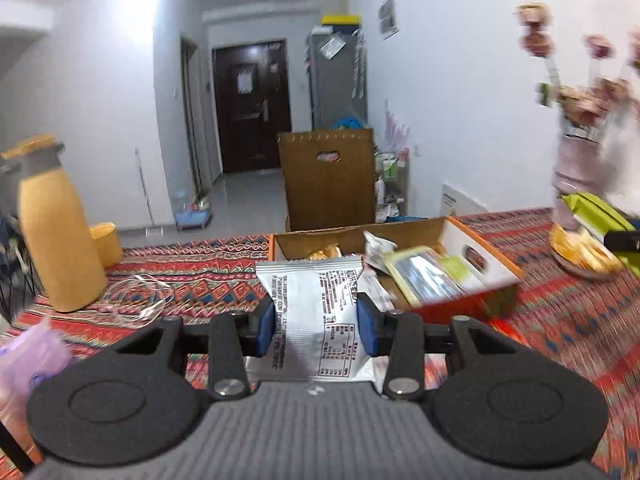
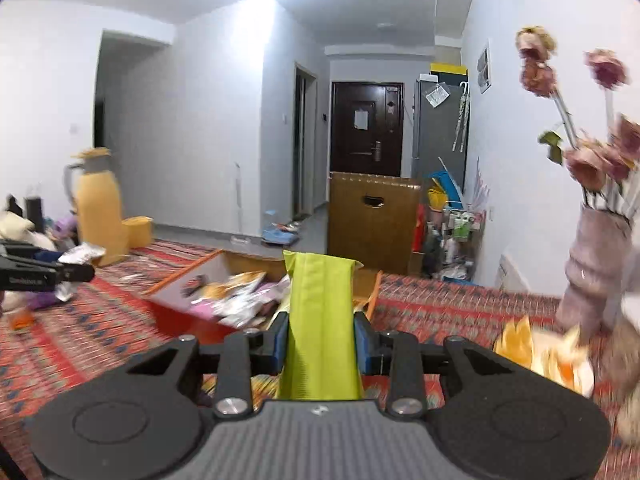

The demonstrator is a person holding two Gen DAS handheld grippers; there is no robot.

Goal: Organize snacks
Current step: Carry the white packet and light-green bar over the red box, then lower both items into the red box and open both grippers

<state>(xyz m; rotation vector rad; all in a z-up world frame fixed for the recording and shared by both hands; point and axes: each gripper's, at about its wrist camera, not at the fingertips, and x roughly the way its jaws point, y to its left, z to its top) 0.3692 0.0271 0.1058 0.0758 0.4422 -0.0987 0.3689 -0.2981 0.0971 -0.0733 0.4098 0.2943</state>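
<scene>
Gripping a silver printed snack packet [image 1: 320,312], my left claw [image 1: 320,320] hangs over the patterned red table [image 1: 192,276] before the open orange-sided cardboard box [image 1: 486,276]; my right claw [image 2: 321,338] pinches a lime-green pouch [image 2: 321,312] near it.

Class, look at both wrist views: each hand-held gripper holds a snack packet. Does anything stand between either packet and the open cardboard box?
Nothing visible does. The silver packet in the left hand-held gripper and the green packet in the right hand-held gripper each face the open-topped cardboard box directly, over bare tablecloth.
</scene>
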